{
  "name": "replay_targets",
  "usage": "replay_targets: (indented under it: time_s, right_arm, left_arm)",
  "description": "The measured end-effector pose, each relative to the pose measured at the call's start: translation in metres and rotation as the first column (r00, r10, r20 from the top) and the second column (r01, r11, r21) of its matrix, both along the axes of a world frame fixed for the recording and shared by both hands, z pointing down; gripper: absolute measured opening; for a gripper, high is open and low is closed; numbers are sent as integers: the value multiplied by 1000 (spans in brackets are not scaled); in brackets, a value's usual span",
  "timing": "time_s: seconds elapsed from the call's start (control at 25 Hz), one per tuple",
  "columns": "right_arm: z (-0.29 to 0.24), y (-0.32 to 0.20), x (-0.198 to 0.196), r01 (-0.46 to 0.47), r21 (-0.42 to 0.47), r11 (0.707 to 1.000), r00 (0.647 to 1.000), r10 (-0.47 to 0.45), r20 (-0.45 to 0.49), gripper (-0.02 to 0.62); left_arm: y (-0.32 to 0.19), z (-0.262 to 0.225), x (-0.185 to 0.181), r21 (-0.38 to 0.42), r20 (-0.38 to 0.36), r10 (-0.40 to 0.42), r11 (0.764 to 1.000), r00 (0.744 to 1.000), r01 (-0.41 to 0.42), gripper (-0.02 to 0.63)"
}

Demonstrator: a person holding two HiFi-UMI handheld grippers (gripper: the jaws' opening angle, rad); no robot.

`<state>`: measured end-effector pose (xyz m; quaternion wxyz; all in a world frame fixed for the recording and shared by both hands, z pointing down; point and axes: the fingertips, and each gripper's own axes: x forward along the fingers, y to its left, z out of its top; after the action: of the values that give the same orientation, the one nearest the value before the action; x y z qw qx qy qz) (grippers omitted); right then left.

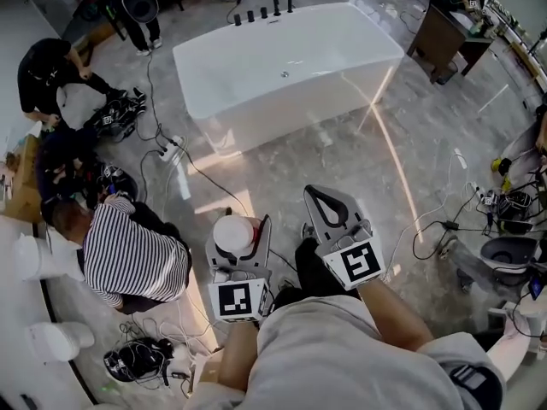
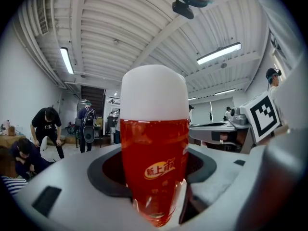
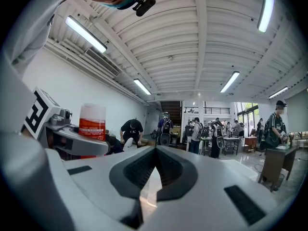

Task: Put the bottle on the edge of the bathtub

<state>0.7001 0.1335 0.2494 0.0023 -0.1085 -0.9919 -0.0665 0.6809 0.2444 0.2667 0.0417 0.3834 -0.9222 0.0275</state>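
A red bottle (image 2: pixel 154 148) with a white cap (image 1: pixel 235 231) stands upright between the jaws of my left gripper (image 1: pixel 238 244), which is shut on it low on its body. The same bottle (image 3: pixel 92 124) shows at the left of the right gripper view. My right gripper (image 1: pixel 329 205) is beside it on the right, its jaws closed together with nothing in them. The white bathtub (image 1: pixel 214 67) stands on the marble floor well ahead of both grippers, with dark faucet fittings (image 1: pixel 263 13) on its far rim.
A person in a striped shirt (image 1: pixel 132 259) crouches just left of my left gripper. Another person in black (image 1: pixel 47 75) bends at the far left. Cables and a power strip (image 1: pixel 171 150) lie between me and the tub. A desk (image 1: pixel 444 32) stands at the upper right.
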Motion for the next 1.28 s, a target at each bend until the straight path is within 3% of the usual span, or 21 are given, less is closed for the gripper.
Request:
replay_targets:
  time_s: [0.68, 1.28]
  right_arm:
    - [8, -115, -154, 32, -13, 999, 999, -32, 4, 6]
    - [17, -196, -226, 65, -42, 997, 998, -65, -4, 6]
  left_arm:
    - [-122, 4, -150, -10, -5, 8, 1000, 1000, -8, 298]
    - [-195, 10, -219, -45, -24, -28, 999, 999, 27, 298]
